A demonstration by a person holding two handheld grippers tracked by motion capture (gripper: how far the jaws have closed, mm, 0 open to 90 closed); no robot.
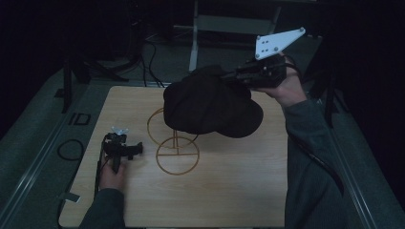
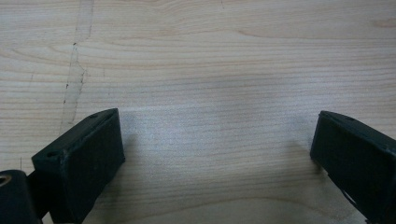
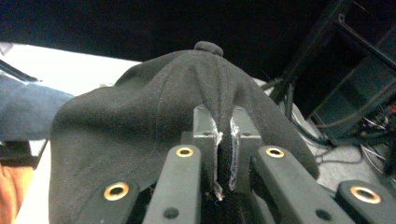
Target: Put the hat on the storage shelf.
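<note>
A black cap [image 1: 210, 102] hangs in the air above the far middle of the wooden table [image 1: 229, 191]. My right gripper [image 1: 229, 76] is shut on a pinched fold of the cap's crown; in the right gripper view the fabric [image 3: 140, 126] bunches between the two pads [image 3: 203, 128], with the cap's top button [image 3: 208, 47] above. Under the cap stands a thin wooden wire-like stand [image 1: 175, 150] with a round base ring. My left gripper [image 1: 136, 149] rests low on the table at the left, open, with bare wood [image 2: 215, 140] between its jaws.
A grey three-cornered plate [image 1: 277, 42] tops the right gripper. Cables [image 1: 152, 62] and a metal frame lie beyond the table's far edge. A black cable loop [image 1: 70, 149] lies off the left edge. Dark stands flank the table.
</note>
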